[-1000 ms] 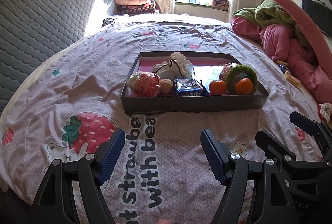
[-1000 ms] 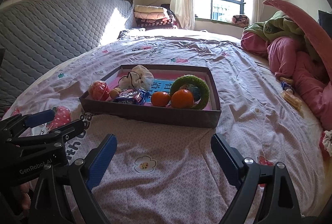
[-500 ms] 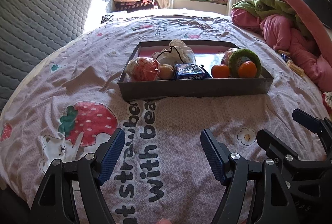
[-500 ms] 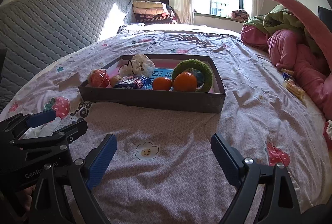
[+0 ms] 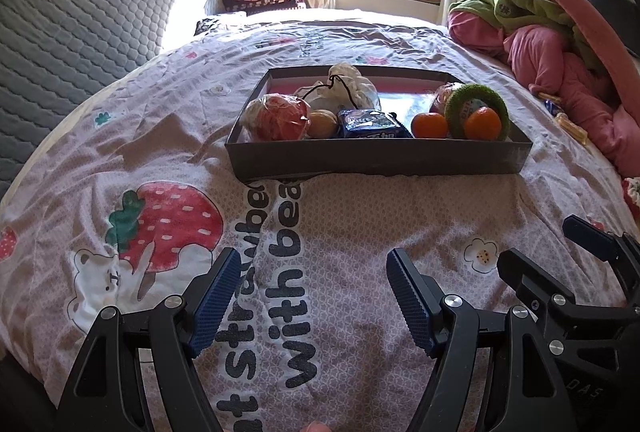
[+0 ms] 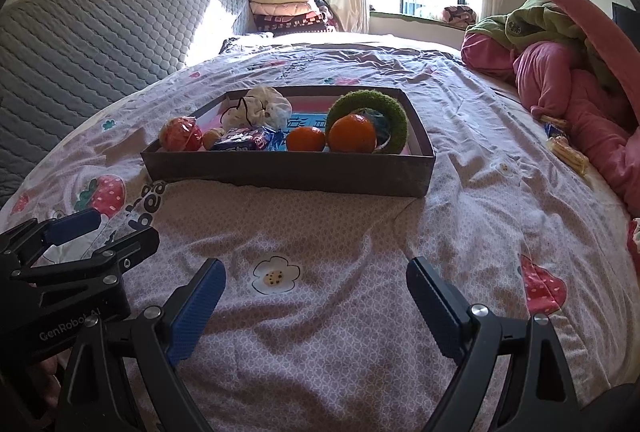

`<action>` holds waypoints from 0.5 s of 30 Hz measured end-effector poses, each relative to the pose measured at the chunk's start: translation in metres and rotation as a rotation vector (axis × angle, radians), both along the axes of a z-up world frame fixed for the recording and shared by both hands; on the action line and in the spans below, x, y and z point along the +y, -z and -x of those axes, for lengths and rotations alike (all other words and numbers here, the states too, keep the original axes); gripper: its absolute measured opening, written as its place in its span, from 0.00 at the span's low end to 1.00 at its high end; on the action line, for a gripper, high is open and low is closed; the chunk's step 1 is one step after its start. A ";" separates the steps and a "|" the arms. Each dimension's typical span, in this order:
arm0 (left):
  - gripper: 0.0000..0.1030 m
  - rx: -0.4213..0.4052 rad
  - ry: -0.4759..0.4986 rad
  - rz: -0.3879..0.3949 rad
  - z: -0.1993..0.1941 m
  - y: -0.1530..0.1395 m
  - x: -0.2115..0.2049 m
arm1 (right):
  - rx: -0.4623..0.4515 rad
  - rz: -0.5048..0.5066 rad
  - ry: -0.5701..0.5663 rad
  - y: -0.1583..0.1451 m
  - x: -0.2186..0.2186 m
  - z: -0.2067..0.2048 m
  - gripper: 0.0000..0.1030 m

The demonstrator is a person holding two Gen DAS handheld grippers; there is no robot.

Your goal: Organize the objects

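Box point(image 5: 376, 160) at twelve o'clock holds all the objects; both our tongs point(image 5: 310, 298) point(image 6: 316, 306) hang released, empty; sorting either done or pending.

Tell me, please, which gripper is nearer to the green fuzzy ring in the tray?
Right, though only slightly. The right gripper hangs open almost straight before the green ring; the left gripper, also open, sits further left, facing the tray's middle.

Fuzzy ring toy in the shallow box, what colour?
Green; the fuzzy ring toy shows best in the right wrist view.
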State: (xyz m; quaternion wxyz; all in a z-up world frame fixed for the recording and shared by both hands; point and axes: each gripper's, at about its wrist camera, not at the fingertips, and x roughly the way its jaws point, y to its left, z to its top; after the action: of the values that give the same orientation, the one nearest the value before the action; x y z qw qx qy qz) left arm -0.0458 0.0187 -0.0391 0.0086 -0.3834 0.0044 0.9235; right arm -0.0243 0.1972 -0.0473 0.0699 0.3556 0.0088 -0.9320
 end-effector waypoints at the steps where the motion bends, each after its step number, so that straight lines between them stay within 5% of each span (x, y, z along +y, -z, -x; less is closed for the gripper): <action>1: 0.74 -0.002 0.001 0.000 0.000 0.001 0.000 | -0.002 0.002 0.000 0.000 0.000 0.000 0.89; 15: 0.74 -0.023 -0.001 -0.013 0.004 0.006 -0.004 | -0.027 0.004 -0.002 0.005 0.002 0.002 0.89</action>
State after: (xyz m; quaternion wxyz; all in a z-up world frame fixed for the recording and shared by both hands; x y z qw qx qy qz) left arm -0.0494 0.0150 -0.0453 0.0107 -0.3941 -0.0019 0.9190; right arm -0.0263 0.1989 -0.0528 0.0717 0.3678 0.0062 -0.9271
